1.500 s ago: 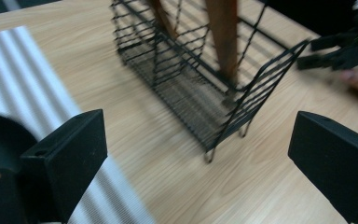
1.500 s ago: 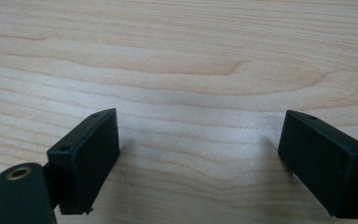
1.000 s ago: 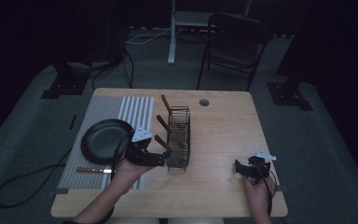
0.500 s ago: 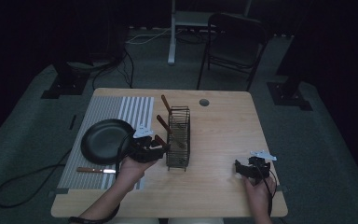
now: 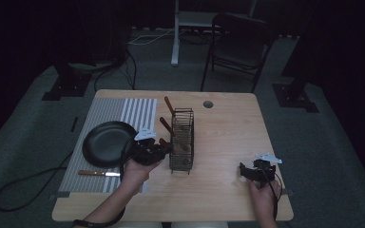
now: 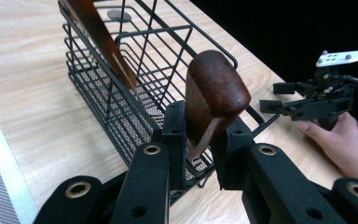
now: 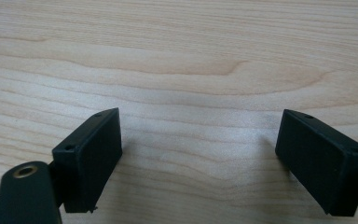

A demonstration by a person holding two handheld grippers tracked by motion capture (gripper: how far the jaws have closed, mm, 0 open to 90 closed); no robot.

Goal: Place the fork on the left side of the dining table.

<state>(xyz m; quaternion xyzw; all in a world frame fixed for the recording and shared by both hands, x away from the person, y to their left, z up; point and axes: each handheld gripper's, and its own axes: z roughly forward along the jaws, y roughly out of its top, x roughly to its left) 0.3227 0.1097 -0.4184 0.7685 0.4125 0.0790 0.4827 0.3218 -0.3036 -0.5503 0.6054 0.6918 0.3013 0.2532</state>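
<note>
Dim, dark-edged high view; both gripper views brighter, sharp, softly shadowed.

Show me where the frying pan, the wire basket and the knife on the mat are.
frying pan [image 5: 105, 142], high view, middle of its dark inside
wire basket [image 5: 182, 161], high view, near end of its mesh
knife [image 5: 91, 173], high view, wooden handle

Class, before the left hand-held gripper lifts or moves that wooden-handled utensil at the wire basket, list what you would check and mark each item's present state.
1. Left hand-held gripper jaws closed on the wooden handle: ok.
2. Handle seated squarely between the jaws: cannot tell; it leans.
3. Utensil tip inside the wire basket: cannot tell.
4. Right hand-held gripper open, apart from the basket: ok.
5. Frying pan beside the left hand, possibly in its way: not ok.
</note>
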